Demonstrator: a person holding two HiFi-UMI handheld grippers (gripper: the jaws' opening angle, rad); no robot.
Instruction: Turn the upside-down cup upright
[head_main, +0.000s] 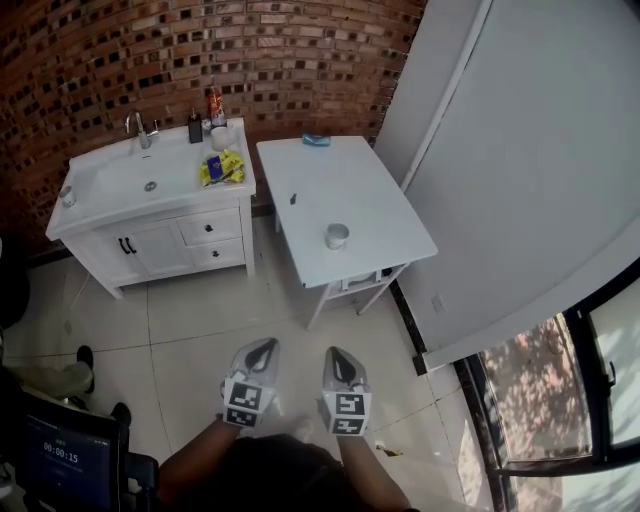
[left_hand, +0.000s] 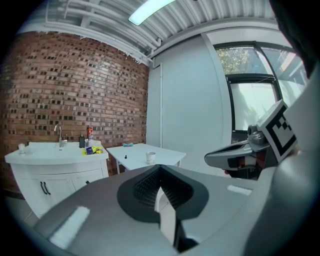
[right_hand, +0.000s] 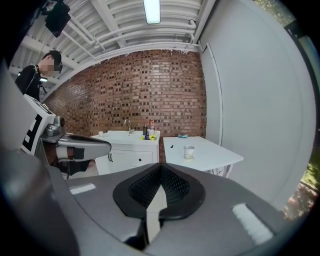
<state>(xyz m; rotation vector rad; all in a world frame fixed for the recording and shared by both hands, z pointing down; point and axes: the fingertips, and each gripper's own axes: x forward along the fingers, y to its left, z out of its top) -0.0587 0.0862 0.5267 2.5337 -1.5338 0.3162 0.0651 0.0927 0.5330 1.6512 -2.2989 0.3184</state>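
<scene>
At the far left stands the sink cabinet (head_main: 150, 215), out of play. My left gripper (head_main: 263, 350) hangs low over the floor tiles (head_main: 200, 320), its 2 jaws pressed together on nothing. Ahead, the white table (head_main: 370, 185) carries the cup (head_main: 337, 236) near its front edge, standing on end with its axis vertical. At this range I can't tell which end is up. My right gripper (head_main: 340, 358), likewise closed and empty, lines up almost straight with the cup, so I judge it the nearer tool. Both are well apart from it, so I'd approach first, then open.
</scene>
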